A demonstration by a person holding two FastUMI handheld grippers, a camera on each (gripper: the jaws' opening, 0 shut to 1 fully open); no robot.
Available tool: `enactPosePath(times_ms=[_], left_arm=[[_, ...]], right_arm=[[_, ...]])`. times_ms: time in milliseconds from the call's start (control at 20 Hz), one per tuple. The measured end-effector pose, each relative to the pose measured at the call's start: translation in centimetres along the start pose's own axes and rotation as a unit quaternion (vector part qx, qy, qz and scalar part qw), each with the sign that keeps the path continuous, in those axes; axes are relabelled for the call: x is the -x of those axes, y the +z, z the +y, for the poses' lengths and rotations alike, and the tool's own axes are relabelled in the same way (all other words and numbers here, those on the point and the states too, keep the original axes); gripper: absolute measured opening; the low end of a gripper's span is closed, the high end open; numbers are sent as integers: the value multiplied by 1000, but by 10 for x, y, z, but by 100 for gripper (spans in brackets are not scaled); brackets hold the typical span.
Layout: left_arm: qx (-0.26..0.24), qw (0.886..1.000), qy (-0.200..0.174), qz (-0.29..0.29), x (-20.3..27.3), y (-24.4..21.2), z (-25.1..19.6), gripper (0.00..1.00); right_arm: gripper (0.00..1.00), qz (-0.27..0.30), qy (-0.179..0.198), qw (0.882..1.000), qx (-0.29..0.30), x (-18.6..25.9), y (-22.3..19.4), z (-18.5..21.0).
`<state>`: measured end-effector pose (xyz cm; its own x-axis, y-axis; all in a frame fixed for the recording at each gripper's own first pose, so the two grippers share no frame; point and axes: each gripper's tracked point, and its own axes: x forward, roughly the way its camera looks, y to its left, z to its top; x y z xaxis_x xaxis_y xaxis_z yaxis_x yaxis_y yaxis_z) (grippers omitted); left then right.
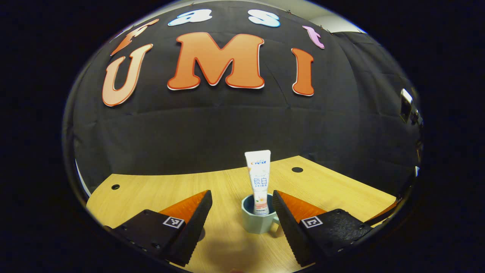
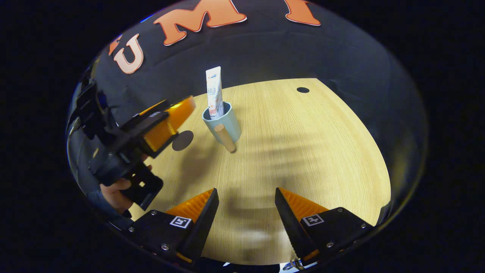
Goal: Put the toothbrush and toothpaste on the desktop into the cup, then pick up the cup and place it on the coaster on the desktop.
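The cup (image 1: 258, 220), a smooth pale blue-green mug with a wooden peg handle, stands on the wood-grain desktop (image 1: 333, 185) just ahead of my left gripper (image 1: 242, 212). The toothpaste (image 1: 258, 178), a flat white tube, stands upright inside it. A dark round coaster (image 2: 182, 140) lies just beside the cup. I see ridged fingers spread wide on my left gripper and my right gripper (image 2: 246, 208), both holding nothing.
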<state>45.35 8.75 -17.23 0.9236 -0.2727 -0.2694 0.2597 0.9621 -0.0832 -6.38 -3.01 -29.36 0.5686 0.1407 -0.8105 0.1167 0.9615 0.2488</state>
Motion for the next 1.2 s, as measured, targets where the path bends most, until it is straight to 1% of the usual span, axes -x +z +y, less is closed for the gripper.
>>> enactPosePath(times_ms=[200,350,450,600,750,850,1100,1200], left_arm=[[4,1000,23,8,33,19,33,96],[3,999,44,17,60,27,60,95],[6,999,52,15,80,39,73,96],[7,997,70,12,109,52,94,96],[6,996,87,15,126,51,107,96],[-7,994,103,19,134,48,116,96],[0,991,130,33,148,43,135,96],[2,989,140,44,149,38,140,96]], right_arm=[[90,-7,8,1000,18,-15,28,12],[90,-4,18,999,32,-29,49,28],[90,2,23,999,39,-37,61,39],[90,5,17,998,61,-50,79,50],[90,31,17,998,58,-67,82,61],[90,48,5,997,65,-78,83,60],[85,96,-15,993,68,-105,84,58],[81,121,-30,989,77,-116,82,52]])
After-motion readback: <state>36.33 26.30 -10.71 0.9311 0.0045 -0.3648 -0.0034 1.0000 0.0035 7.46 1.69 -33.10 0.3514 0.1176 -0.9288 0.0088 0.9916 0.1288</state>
